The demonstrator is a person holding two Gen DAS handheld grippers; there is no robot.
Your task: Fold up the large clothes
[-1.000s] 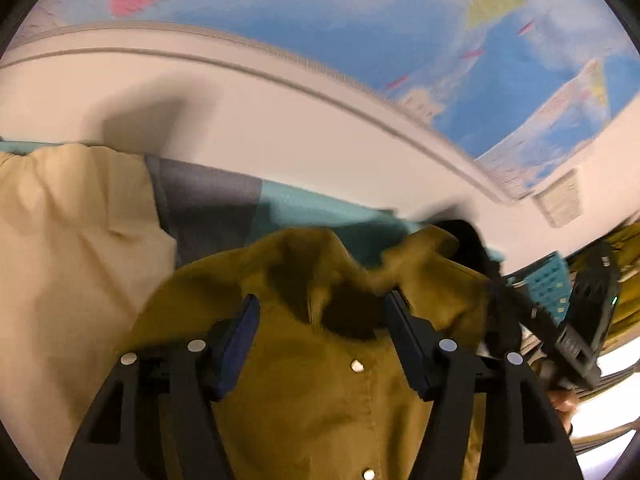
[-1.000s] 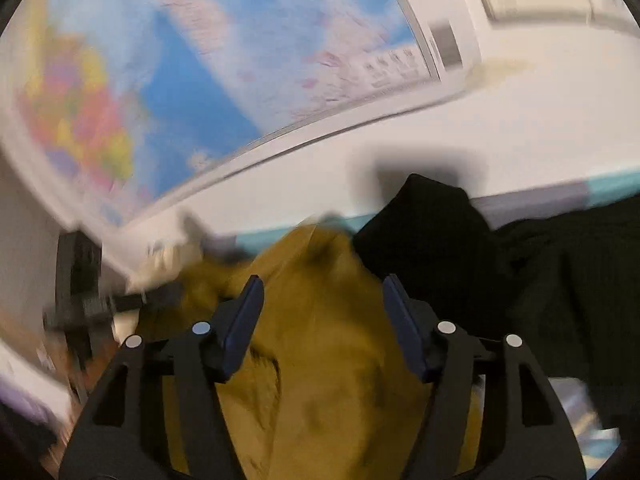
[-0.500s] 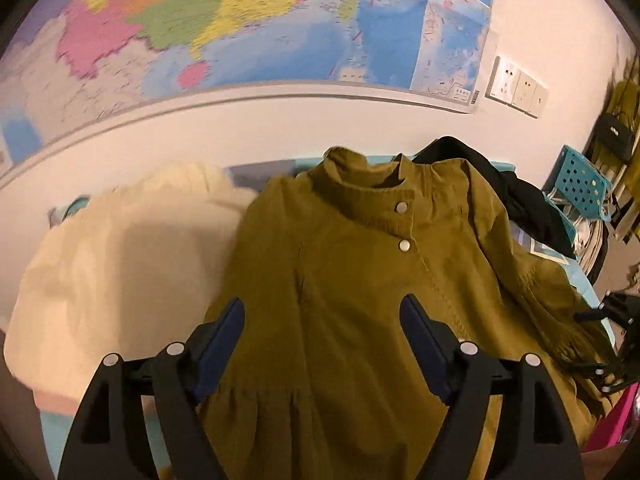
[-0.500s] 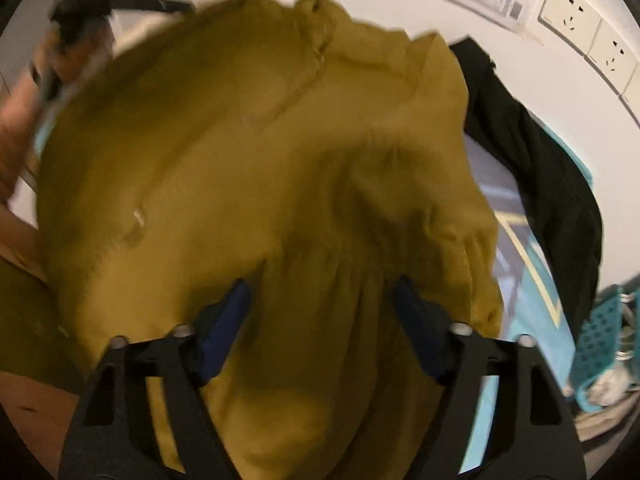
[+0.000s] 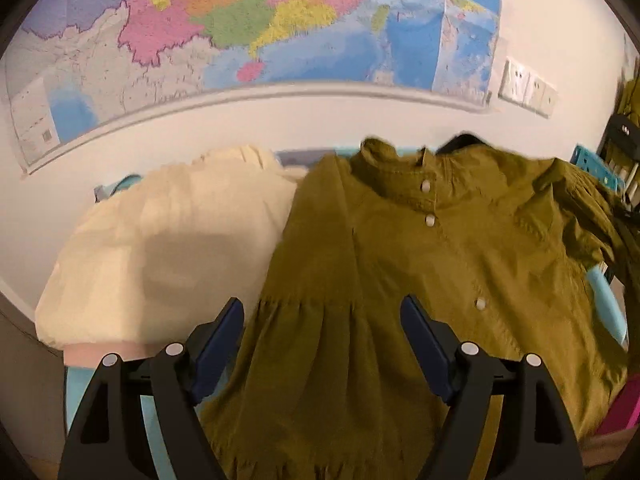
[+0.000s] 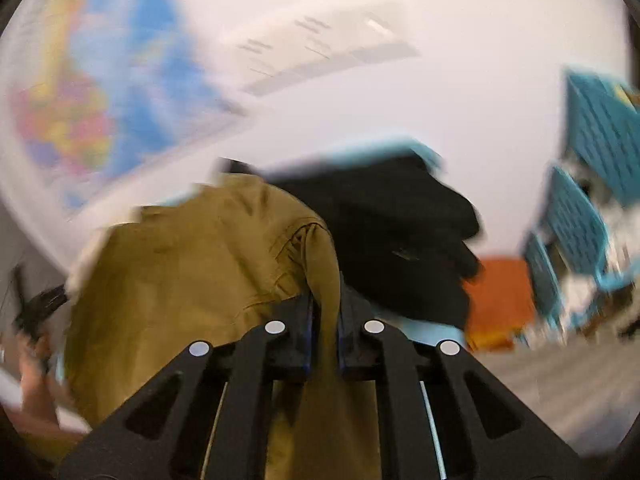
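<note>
Wall map behind; olive jacket now lies flat, collar far. L gripper spread wide over its hem; R gripper, open earlier, closing on jacket's sleeve fold.

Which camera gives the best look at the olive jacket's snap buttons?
The left wrist view: the olive jacket lies spread out front-up, its snap buttons sharp down the placket. The right wrist view is motion-blurred and shows only a bunched fold pinched as the right gripper closes, no buttons visible.

A colourful map hangs on the white wall.
</note>
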